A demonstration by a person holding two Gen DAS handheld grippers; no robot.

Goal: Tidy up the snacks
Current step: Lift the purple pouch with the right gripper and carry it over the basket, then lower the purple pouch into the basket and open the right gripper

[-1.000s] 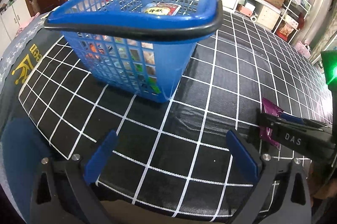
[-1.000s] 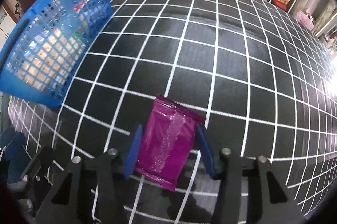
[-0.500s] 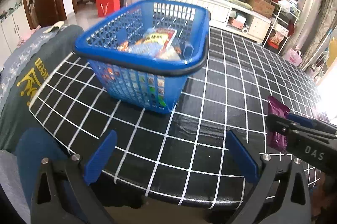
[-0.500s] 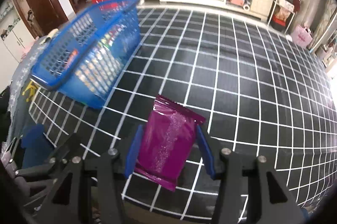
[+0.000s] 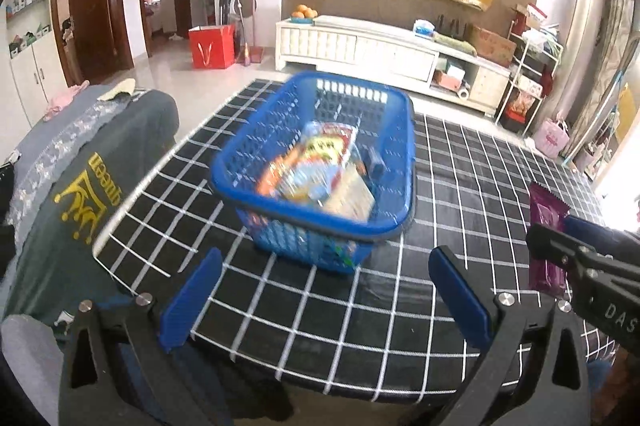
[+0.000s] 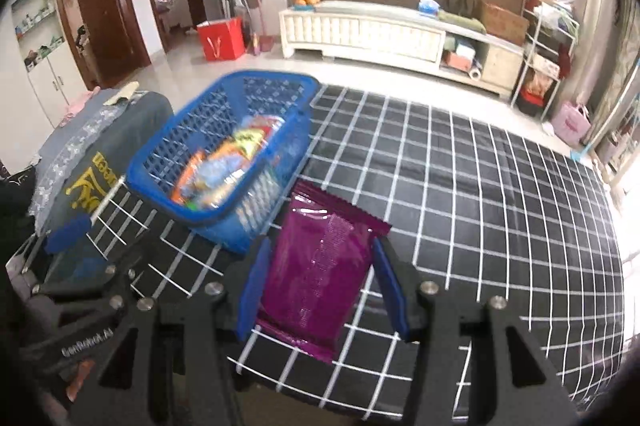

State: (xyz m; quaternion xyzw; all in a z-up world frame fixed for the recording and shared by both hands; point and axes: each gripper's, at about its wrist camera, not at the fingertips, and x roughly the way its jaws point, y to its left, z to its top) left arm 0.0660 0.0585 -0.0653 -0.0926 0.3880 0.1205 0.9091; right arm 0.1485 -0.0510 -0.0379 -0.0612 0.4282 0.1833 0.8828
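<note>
A home living room (lived-in); TV cabinet (image 5: pixel 384 49), doorways (image 5: pixel 96 9).

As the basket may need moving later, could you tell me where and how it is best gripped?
Grip the blue basket by the near long rim, coming from above with the open left gripper. The rim is a thin bar edge facing the gripper, and the snack packets lie below it.

Purple snack packet (image 6: pixel 320 266) held aloft, blue basket (image 5: pixel 396 153) holding snacks

"DAS" on right gripper (image 5: pixel 568 250); "GenRobot.AI" on left gripper (image 6: pixel 80 246).
</note>
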